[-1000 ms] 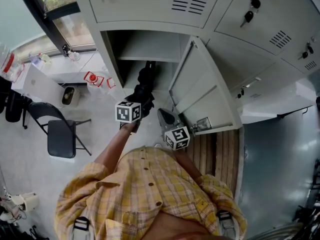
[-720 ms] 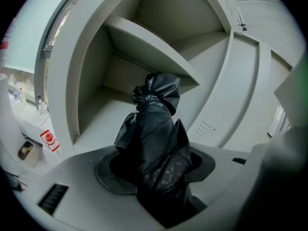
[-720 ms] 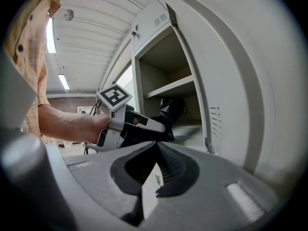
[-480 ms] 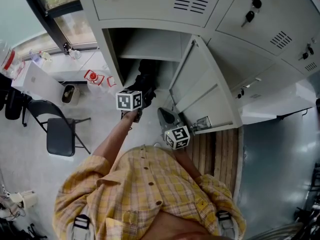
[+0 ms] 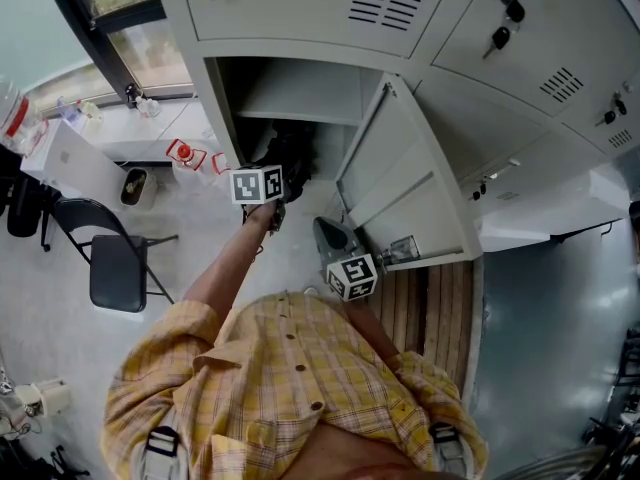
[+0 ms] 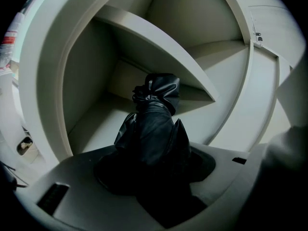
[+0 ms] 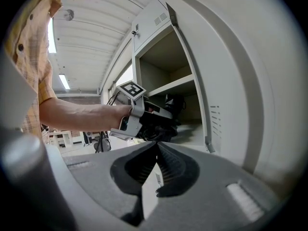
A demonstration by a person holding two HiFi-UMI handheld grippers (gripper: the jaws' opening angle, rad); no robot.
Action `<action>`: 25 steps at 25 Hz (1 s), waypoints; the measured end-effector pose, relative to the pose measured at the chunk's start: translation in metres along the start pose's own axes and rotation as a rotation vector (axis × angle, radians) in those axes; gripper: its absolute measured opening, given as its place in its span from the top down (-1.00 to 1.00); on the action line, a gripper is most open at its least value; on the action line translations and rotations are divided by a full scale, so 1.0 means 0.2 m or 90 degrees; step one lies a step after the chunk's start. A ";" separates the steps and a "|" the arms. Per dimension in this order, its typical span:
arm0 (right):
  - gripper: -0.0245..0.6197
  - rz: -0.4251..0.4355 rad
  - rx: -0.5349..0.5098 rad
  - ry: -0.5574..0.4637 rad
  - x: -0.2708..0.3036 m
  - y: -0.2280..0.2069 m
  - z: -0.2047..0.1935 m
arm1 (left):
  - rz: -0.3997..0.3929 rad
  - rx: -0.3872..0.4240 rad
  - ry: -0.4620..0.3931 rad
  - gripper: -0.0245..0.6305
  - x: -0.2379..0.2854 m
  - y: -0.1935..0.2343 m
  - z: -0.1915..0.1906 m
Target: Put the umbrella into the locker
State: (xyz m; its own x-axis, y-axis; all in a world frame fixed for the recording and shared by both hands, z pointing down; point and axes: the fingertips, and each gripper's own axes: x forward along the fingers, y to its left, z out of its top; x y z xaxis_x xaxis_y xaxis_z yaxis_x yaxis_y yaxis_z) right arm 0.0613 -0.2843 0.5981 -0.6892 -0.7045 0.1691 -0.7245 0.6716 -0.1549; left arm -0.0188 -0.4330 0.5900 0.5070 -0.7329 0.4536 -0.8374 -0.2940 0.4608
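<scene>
The black folded umbrella (image 5: pixel 291 154) is held at its near end by my left gripper (image 5: pixel 277 176), which is shut on it. Its far end reaches into the open lower compartment of the grey locker (image 5: pixel 232 103), below the inner shelf (image 5: pixel 300 96). In the left gripper view the umbrella (image 6: pixel 156 124) points at the compartment's back corner, under the shelf (image 6: pixel 159 47). My right gripper (image 5: pixel 331 234) hangs lower, near the bottom of the open door (image 5: pixel 400 183), shut with nothing in it. In the right gripper view the right gripper (image 7: pixel 156 147) looks at the left gripper (image 7: pixel 159 121), the umbrella (image 7: pixel 171 105) and the door (image 7: pixel 226 81).
A dark folding chair (image 5: pixel 115 268) stands on the floor at the left. Behind it a low white table (image 5: pixel 150 133) carries red-capped bottles (image 5: pixel 187 155). Neighbouring locker doors with keys (image 5: pixel 497 33) are shut. Wooden slats (image 5: pixel 430 298) lie below the open door.
My left gripper has moved up and forward with the umbrella, carrying it further into the locker compartment. The right gripper has stayed about where it was.
</scene>
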 end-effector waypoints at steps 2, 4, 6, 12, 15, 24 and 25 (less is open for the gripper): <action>0.93 0.001 0.001 0.001 0.00 0.00 0.00 | 0.001 0.002 -0.005 0.22 0.01 0.00 0.03; 0.93 0.001 0.000 0.001 0.01 0.00 0.00 | 0.004 0.005 -0.009 0.23 0.03 0.00 0.05; 0.93 0.001 -0.001 -0.001 0.01 -0.01 0.00 | 0.006 0.008 -0.013 0.22 0.04 -0.01 0.08; 0.93 -0.003 0.001 0.000 0.01 -0.02 0.00 | 0.013 -0.008 -0.034 0.22 0.10 0.01 0.12; 0.93 -0.004 0.000 0.001 0.00 -0.02 0.00 | 0.023 -0.021 -0.037 0.22 0.13 0.03 0.12; 0.93 0.003 0.005 0.006 0.02 -0.02 -0.01 | 0.033 -0.035 -0.040 0.20 0.19 0.08 0.11; 0.93 0.005 0.005 0.005 0.02 -0.02 -0.01 | 0.034 -0.035 -0.041 0.20 0.20 0.08 0.11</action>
State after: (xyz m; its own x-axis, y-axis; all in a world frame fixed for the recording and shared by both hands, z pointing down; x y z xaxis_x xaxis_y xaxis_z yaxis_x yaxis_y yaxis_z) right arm 0.0613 -0.2892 0.6004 -0.6948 -0.6973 0.1761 -0.7192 0.6753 -0.1634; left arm -0.0170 -0.4803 0.5991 0.4461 -0.7850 0.4298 -0.8497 -0.2207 0.4788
